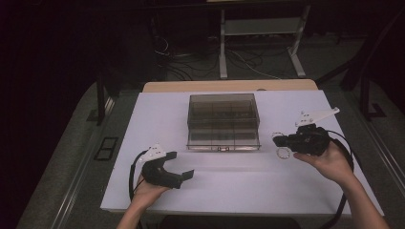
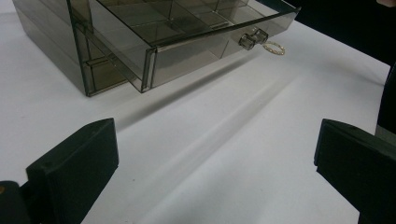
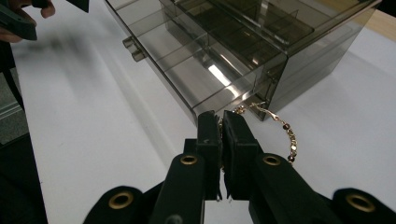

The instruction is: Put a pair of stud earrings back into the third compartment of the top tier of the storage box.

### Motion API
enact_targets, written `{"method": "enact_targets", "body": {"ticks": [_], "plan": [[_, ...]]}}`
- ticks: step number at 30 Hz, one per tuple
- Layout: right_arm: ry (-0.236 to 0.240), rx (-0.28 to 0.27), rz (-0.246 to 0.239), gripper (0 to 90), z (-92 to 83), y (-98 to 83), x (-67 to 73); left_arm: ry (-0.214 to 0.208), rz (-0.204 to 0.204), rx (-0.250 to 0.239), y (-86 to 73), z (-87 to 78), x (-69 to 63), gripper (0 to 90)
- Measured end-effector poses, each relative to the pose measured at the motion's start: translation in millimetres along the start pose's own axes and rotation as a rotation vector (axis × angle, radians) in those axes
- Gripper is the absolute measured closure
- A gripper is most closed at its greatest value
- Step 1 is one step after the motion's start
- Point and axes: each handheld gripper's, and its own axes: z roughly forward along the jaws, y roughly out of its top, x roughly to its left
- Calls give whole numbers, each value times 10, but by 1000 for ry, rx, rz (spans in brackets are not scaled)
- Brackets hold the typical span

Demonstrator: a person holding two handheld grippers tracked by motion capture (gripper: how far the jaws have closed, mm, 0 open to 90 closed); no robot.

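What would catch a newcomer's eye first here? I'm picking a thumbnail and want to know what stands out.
First the smoky clear drawer box in the middle of the white table, its bottom drawer pulled partly out. Next the gold bracelet pinched in the shut right gripper, just off the box's right front corner. The left gripper waits open at the table's near left.

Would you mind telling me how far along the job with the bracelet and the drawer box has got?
Done: the drawer of the smoky organiser box stands pulled out. In hand: the right gripper is shut on the gold bracelet, which looks lifted beside the box. Left: probably setting it into a drawer compartment and closing the drawer. The left gripper waits open over the white table.
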Motion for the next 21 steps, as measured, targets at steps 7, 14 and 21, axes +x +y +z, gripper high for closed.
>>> {"method": "enact_targets", "body": {"ticks": [7, 14, 21], "plan": [[13, -9, -33, 849, -18, 173, 27, -3, 3, -1, 0, 5, -2, 0], [30, -11, -55, 849, 30, 310, 41, -6, 4, -2, 1, 3, -1, 0], [40, -2, -68, 849, 103, 383, 61, -8, 3, -6, 4, -6, 1, 0]]}}
